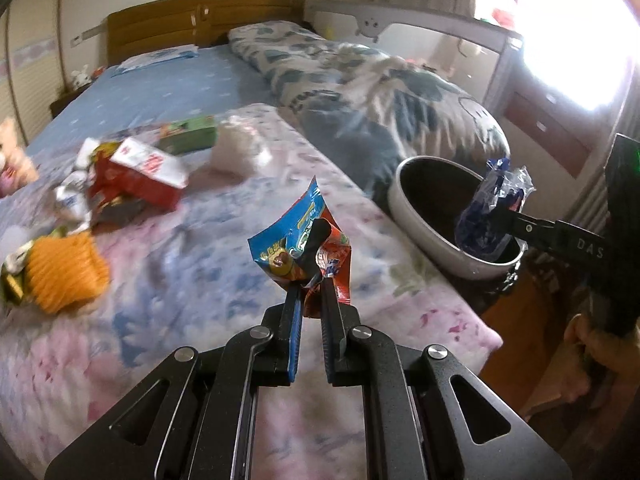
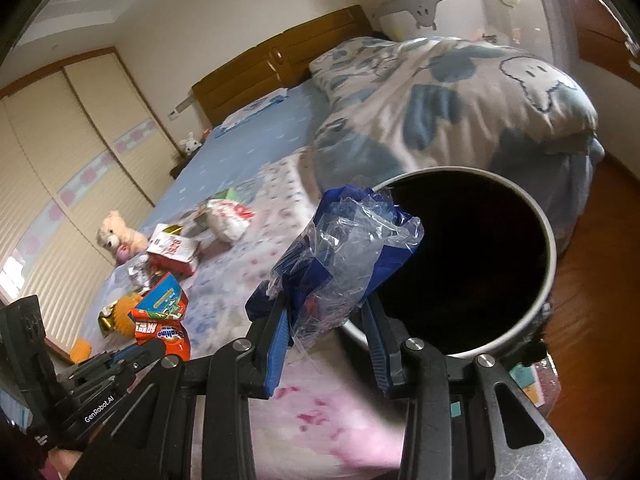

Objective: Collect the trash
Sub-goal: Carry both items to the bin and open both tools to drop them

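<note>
Right now your left gripper has its jaws nearly together, pinching a crinkled snack packet, blue on one side and orange-red on the other, with cartoon print; it hangs above the pink-and-blue flowered bedspread. Your right gripper has its jaws set narrowly, clamped around a crumpled wrapper of dark blue and clear film, which sits just at the rim of the round bin, pale outside and dark inside. The bin stands at the edge of the bed beside the rolled quilt with blue patches.

Still lying on the bedspread you have a loose cluster: one red-and-white carton, one green box, one white crumpled bag, one orange ribbed piece, and a heap of silver and dark wrappers too blurred to count. One teddy bear sits past the pile, and one small white toy stands by the headboard.

So: two packets held, one bin.
</note>
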`<state>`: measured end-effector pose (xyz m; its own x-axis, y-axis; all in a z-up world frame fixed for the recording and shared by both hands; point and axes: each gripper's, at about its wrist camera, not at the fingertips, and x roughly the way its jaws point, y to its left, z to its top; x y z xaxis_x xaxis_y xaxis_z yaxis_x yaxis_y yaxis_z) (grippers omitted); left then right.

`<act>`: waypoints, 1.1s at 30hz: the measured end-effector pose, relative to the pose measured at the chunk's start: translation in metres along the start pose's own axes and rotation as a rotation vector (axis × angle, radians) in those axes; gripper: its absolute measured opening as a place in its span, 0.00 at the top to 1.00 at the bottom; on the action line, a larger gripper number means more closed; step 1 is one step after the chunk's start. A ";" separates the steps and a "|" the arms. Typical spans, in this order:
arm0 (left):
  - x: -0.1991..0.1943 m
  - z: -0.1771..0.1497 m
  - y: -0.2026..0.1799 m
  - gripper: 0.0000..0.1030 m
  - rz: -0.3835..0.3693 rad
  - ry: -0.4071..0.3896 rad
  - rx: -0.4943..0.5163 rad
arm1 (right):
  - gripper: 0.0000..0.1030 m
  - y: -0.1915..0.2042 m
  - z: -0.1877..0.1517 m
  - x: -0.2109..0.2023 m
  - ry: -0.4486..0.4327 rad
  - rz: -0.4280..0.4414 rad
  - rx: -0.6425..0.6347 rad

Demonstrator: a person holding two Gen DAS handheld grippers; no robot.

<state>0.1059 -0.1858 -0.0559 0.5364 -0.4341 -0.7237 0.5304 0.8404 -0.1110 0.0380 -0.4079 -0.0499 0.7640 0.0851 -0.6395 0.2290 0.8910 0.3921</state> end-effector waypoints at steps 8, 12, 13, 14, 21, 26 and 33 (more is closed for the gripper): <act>0.017 0.019 -0.036 0.92 -0.032 0.007 0.071 | 0.65 -0.034 0.008 -0.003 0.019 -0.028 0.021; 0.027 0.028 -0.051 0.92 -0.055 0.015 0.092 | 0.65 -0.045 0.011 -0.003 0.022 -0.037 0.031; 0.029 0.031 -0.055 0.92 -0.059 0.015 0.097 | 0.65 -0.048 0.012 -0.002 0.023 -0.038 0.034; 0.031 0.033 -0.058 0.92 -0.064 0.015 0.102 | 0.65 -0.050 0.013 -0.003 0.024 -0.038 0.035; 0.044 0.047 -0.082 0.92 -0.102 0.025 0.125 | 0.65 -0.067 0.023 -0.003 0.027 -0.060 0.040; 0.058 0.055 -0.096 0.92 -0.115 0.040 0.140 | 0.64 -0.075 0.030 -0.001 0.030 -0.069 0.035; 0.074 0.063 -0.104 0.92 -0.132 0.069 0.143 | 0.62 -0.087 0.034 0.005 0.048 -0.082 0.034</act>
<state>0.1319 -0.3262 -0.0553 0.4128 -0.5101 -0.7546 0.6836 0.7210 -0.1134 0.0418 -0.5001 -0.0647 0.7124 0.0349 -0.7009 0.3104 0.8801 0.3593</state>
